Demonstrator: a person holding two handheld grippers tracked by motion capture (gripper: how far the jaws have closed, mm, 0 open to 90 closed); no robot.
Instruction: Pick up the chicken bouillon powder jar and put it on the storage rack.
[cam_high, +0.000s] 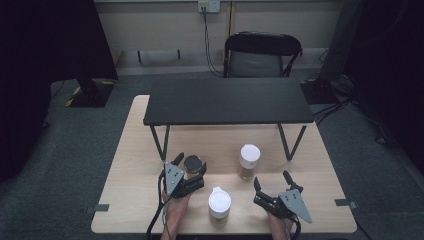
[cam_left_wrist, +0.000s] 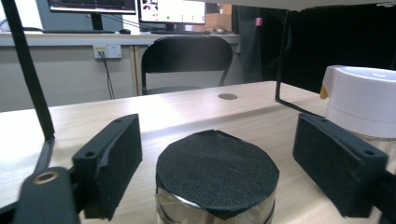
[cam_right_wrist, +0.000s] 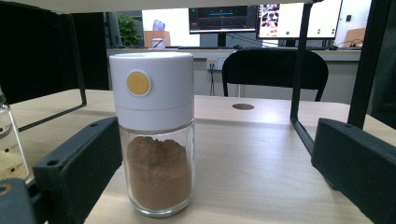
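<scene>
A short metal jar with a black lid (cam_high: 194, 163) (cam_left_wrist: 217, 179) stands on the wooden table (cam_high: 135, 150). My left gripper (cam_high: 191, 162) (cam_left_wrist: 219, 135) straddles this jar, and a gap shows between each pad and the jar's side, so the gripper is open. A glass spice jar with a white cap and brown powder (cam_high: 248, 161) (cam_right_wrist: 156, 135) stands upright just ahead of my right gripper (cam_high: 271, 178) (cam_right_wrist: 219, 140). That gripper is open and wide, and the jar sits near its left pad without touching it.
A second white-capped jar (cam_high: 219, 202) (cam_right_wrist: 9, 149) stands near the front edge between my hands. A black raised shelf on thin legs (cam_high: 227, 100) spans the table's far half. A black chair (cam_high: 262, 55) stands behind it.
</scene>
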